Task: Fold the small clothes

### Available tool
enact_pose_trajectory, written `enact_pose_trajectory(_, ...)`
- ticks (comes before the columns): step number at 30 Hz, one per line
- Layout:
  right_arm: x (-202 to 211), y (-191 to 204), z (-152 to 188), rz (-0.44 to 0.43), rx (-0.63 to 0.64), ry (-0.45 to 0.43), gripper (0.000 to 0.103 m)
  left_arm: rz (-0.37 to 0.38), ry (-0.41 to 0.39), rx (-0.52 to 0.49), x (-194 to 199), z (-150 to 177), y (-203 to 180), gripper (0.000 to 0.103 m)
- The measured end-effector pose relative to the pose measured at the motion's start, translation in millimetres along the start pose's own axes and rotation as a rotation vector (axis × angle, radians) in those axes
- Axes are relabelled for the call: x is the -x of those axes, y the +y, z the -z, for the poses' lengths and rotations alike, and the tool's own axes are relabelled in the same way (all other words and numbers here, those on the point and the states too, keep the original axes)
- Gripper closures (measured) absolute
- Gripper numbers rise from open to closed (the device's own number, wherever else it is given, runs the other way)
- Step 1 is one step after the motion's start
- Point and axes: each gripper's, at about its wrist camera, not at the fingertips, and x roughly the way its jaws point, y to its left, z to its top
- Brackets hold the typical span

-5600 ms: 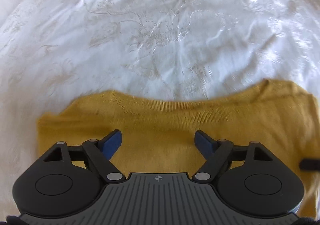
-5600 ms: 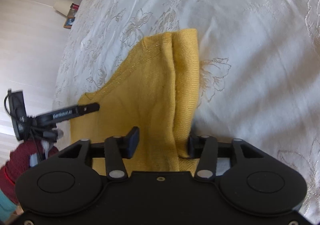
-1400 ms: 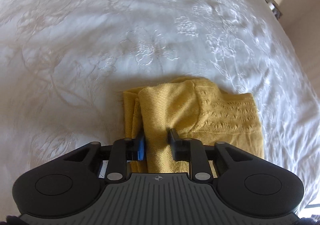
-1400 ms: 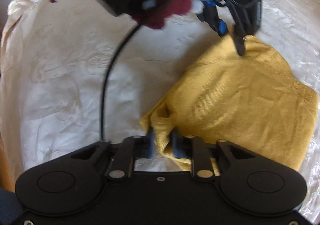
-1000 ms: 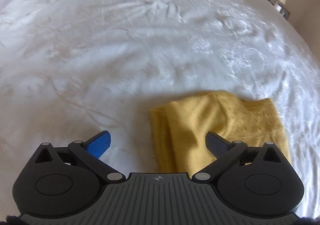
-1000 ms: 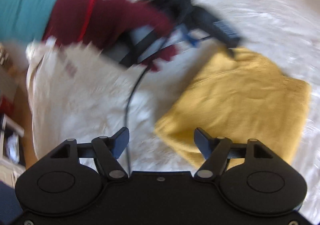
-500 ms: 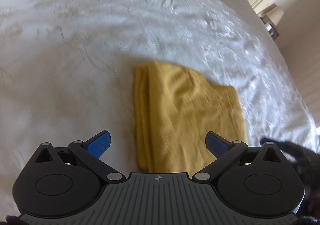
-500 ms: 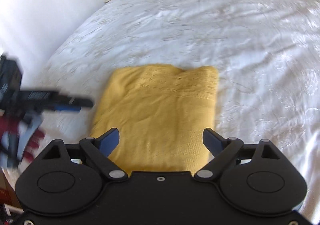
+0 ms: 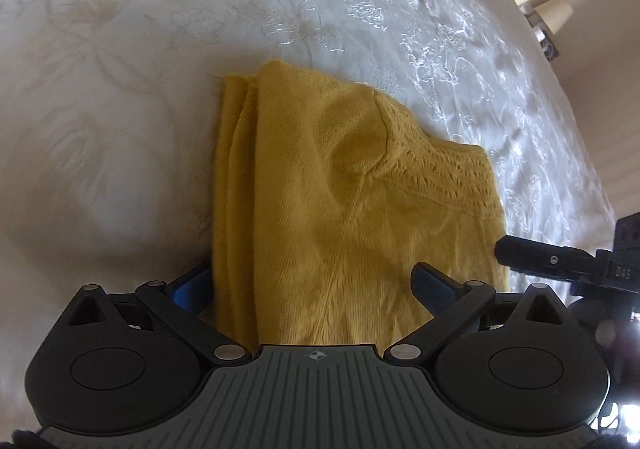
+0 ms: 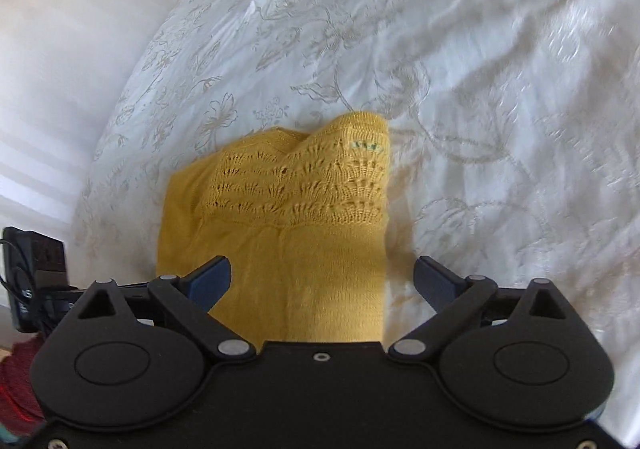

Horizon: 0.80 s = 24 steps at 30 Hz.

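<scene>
With both the left gripper (image 9: 310,283) and the right gripper (image 10: 322,281) spread wide and holding nothing, the folded yellow sweater (image 9: 344,205) on the bed (image 9: 120,69) could be nudged, likely spilling its loose left-edge layers.

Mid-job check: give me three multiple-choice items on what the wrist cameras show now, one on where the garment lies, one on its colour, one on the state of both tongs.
1. Where does the folded sweater lie?
A. on the embroidered white bedspread
B. in a basket
C. on a wooden floor

2. What colour is the sweater?
A. navy
B. mustard yellow
C. red

3. What state are the left tongs and the right tongs in?
A. both shut on the sweater
B. left shut, right open
C. both open, gripping nothing

Answers:
1. A, the white floral cloth surrounds it in both views.
2. B, the knit is yellow all over.
3. C, each pair's fingers are spread wide with nothing clamped between them.
</scene>
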Motion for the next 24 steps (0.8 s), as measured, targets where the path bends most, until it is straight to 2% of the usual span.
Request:
enact_pose_trajectory(5, -24, 3, -9, -0.101, -0.025, 0.025, 0.0, 0.033, 0.012, -0.025, -7, -12, 1, 0.0)
enact_pose_trajectory(11, -31, 2, -15, -0.129, -0.082, 0.001, 0.0, 0.074, 0.001, 0.009, -4, -11, 8, 0.001)
enact_pose_trajectory(14, -26, 2, -12, -0.112, -0.107, 0.006, 0.001, 0.064, -0.013, 0.034, -1, -9, 8, 0.002)
enact_pose_trajectory(17, -22, 3, -8, -0.077, -0.125, 0.028, 0.001, -0.006, -0.024, 0.029, 2, -7, 1, 0.014)
enact_pose_trajectory(19, -22, 8, -7, -0.052, -0.117, 0.04, 0.002, -0.058, -0.037, 0.024, 4, -8, -6, 0.034)
enact_pose_trajectory(20, -20, 12, -6, -0.027, -0.098, 0.035, 0.014, -0.062, -0.051, 0.016, 6, -7, -7, 0.045)
enact_pose_trajectory(21, -20, 18, -5, 0.026, -0.068, 0.034, 0.042, -0.047, -0.066, 0.01, 9, -5, -7, 0.069)
enact_pose_trajectory(22, -18, 22, -3, 0.07, -0.04, 0.036, 0.055, -0.031, -0.071, 0.011, 11, -5, -7, 0.075)
enact_pose_trajectory(24, -6, 31, 0, 0.085, 0.014, 0.01, 0.064, -0.039, -0.073, -0.014, 16, -4, -13, 0.077)
